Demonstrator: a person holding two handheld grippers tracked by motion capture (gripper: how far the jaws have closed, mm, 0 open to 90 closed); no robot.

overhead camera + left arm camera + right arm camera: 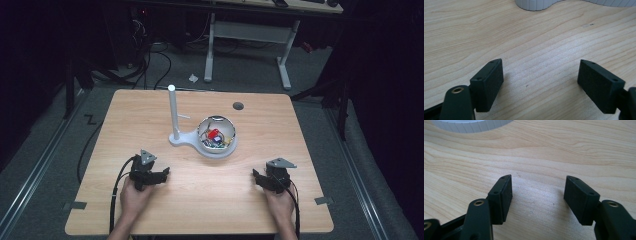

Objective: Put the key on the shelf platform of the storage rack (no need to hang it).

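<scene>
A white stand with an upright post and a round white bowl sits mid-table; the bowl holds small coloured pieces, one red. My left gripper rests on the wooden table at the front left, held by a hand, its jaws open over bare wood. At the front right, my right gripper lies in the other hand, also open with nothing between its pads. Both point inward toward the stand, whose base edge shows at the top of each gripper view.
The wooden table has a dark round grommet hole near its back edge. Tape marks sit at the front corners. Beyond the table stand a white desk frame and floor cables.
</scene>
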